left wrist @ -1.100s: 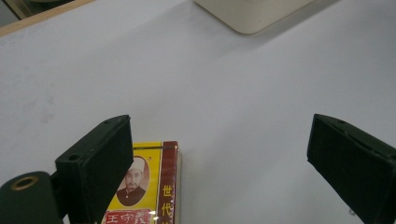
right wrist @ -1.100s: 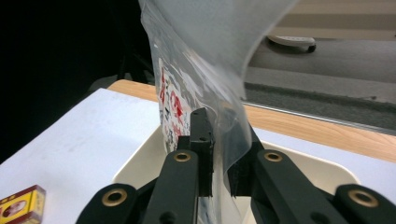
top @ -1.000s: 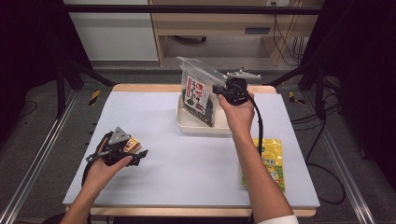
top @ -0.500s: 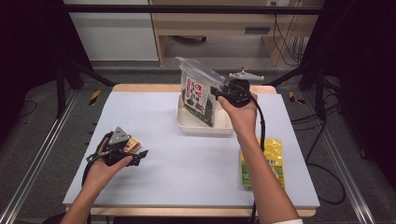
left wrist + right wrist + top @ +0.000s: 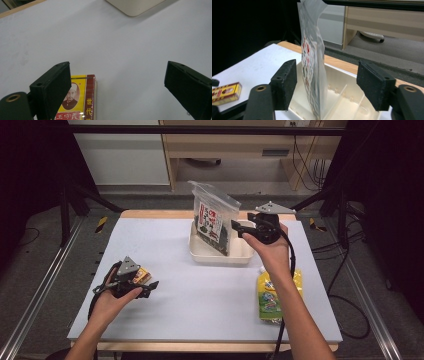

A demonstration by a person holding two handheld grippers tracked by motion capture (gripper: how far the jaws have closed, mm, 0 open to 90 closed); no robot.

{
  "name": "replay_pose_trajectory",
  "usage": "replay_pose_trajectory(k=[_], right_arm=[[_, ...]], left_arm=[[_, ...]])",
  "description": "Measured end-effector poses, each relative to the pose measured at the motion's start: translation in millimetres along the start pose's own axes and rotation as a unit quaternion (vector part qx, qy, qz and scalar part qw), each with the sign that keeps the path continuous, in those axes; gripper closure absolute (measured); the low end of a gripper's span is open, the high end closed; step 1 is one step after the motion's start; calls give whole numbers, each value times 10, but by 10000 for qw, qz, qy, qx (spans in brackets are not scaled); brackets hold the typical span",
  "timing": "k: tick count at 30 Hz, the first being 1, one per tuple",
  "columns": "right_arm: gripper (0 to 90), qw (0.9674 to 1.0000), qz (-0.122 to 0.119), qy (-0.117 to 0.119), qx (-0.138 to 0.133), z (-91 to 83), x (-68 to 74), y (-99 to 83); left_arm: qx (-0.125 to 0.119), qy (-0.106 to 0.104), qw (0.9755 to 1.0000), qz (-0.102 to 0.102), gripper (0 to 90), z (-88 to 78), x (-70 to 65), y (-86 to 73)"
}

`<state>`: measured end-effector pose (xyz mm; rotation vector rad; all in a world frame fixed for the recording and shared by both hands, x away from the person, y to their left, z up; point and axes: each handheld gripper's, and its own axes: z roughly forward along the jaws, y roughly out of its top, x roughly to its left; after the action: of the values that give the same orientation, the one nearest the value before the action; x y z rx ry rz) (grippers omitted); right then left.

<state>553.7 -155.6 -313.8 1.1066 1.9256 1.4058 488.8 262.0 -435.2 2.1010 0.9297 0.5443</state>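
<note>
A clear bag of dark snacks with a red and white label (image 5: 215, 222) stands upright in a cream tray (image 5: 202, 252) at the back middle of the table. My right gripper (image 5: 237, 231) is just to its right. Its jaws have just been opening and now stand open, with the bag (image 5: 313, 62) edge-on between and slightly ahead of them and neither pad pressing on it. My left gripper (image 5: 150, 287) rests open near the front left. A yellow and red box (image 5: 80, 100) lies beside its left jaw.
A yellow pouch (image 5: 272, 292) lies flat on the right side of the table beside the right forearm. The tray (image 5: 344, 100) has inner dividers. One corner of the tray (image 5: 135, 6) lies far ahead of the left gripper. The box (image 5: 225, 92) sits at the table's left.
My right gripper has let go of the bag's top, opened its jaws and drawn back to the right. The bag stays upright in the tray. The left hand has kept still.
</note>
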Motion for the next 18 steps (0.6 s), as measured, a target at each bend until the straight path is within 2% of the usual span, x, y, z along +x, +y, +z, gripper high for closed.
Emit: replay_pose_trajectory(k=[3, 10, 15, 16, 17, 18], right_arm=[[288, 9999, -45, 2, 139, -84, -33, -39], [258, 9995, -174, -23, 271, -247, -104, -138], [239, 9986, -259, -73, 457, -396, -204, -262], [236, 9981, -270, -123, 533, -452, -275, -323], [236, 9981, -270, -123, 533, -452, -275, -323], [230, 9979, -183, -191, 591, -504, -362, -390]], left_arm=[[11, 12, 10000, 19, 70, 5, -6, 0], [31, 9, 10000, 33, 70, 10, -11, -4], [27, 14, 10000, 62, 73, 4, -16, -2], [23, 15, 10000, 70, 73, 4, -20, -1], [23, 15, 10000, 70, 73, 4, -20, -1], [26, 14, 10000, 71, 73, 2, -26, -2]])
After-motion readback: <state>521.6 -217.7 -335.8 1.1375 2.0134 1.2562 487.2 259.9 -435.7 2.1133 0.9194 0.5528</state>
